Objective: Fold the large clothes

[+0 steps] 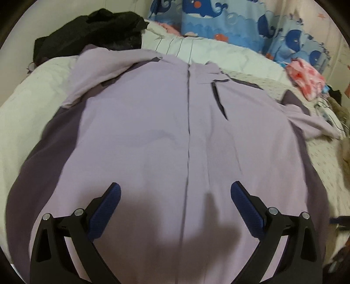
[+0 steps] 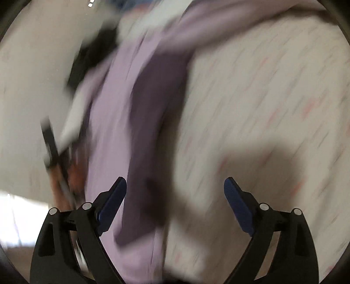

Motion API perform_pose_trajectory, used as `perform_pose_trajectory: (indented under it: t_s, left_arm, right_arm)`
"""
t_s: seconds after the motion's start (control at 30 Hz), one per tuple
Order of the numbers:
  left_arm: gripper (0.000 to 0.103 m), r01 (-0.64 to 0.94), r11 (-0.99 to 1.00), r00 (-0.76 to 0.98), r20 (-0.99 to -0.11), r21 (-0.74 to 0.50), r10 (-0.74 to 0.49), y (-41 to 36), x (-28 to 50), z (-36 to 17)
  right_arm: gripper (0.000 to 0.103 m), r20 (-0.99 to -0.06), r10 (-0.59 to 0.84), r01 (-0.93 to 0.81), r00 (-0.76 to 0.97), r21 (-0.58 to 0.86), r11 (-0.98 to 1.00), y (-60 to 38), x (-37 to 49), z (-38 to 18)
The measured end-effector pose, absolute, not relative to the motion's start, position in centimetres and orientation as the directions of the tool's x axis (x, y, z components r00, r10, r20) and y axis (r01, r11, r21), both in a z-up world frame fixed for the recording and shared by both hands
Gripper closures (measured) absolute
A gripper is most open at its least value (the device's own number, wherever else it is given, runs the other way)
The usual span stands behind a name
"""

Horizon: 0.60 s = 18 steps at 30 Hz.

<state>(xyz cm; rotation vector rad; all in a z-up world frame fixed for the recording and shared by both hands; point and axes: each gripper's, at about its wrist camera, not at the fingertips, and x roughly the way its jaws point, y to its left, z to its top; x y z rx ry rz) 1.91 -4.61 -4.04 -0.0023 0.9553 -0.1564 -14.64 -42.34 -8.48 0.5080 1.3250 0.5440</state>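
A large lilac jacket (image 1: 153, 131) with darker purple side panels lies spread front-up on the bed, its zip running down the middle. One sleeve is folded across its upper left, the other lies out to the right (image 1: 315, 124). My left gripper (image 1: 175, 192) is open and empty, hovering over the jacket's lower middle. My right gripper (image 2: 175, 187) is open and empty above the jacket's dark purple side panel (image 2: 153, 122) and the bed sheet. The right wrist view is badly motion-blurred.
The bed has a white quilt (image 1: 24, 113) and a speckled sheet (image 2: 262, 98). A black garment (image 1: 91, 28) lies at the far left, whale-print blue fabric (image 1: 218, 19) at the back, and a pink-white cloth (image 1: 306, 80) at the far right.
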Motion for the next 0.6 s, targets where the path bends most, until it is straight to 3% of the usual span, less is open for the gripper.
perform_pose_trajectory:
  t_s: [0.1,0.17,0.2,0.3,0.4,0.5,0.6]
  left_arm:
    - [0.007,0.148,0.988,0.555,-0.823,-0.049,-0.124,-3.4,-1.4,-3.3]
    - [0.007,0.131,0.991,0.553,-0.827,-0.028,-0.096,-2.1,-3.7,-2.8]
    - [0.007,0.116,0.993,0.551,-0.83,-0.027,-0.087,-1.2,-4.8,-2.5]
    - [0.007,0.075,0.997,0.546,-0.835,-0.03,-0.066,1.0,-7.0,-1.9]
    - [0.007,0.051,0.998,0.545,-0.837,-0.031,-0.053,1.8,-7.9,-0.7]
    - [0.007,0.056,0.997,0.589,-0.805,-0.046,-0.07,1.5,-8.7,2.2]
    - [0.007,0.098,0.992,0.611,-0.782,-0.076,-0.121,0.3,-9.2,3.9]
  right_arm:
    - [0.007,-0.773,0.63,-0.141,0.078,0.617,0.775,-38.9,-15.9,-8.7]
    - [0.007,-0.743,0.668,-0.153,0.033,0.657,0.738,-36.8,-16.3,-8.9]
    - [0.013,-0.758,0.65,-0.183,0.04,0.634,0.751,-35.6,-17.0,-8.7]
    - [0.079,-0.796,0.593,-0.202,0.118,0.566,0.799,-33.8,-18.0,-7.6]
    - [0.089,-0.732,0.633,-0.195,0.253,0.602,0.774,-35.5,-17.7,-4.0]
    - [0.091,-0.645,0.644,-0.194,0.412,0.628,0.753,-39.5,-17.5,1.6]
    - [0.091,-0.7,0.578,-0.172,0.419,0.564,0.808,-41.5,-18.4,2.7]
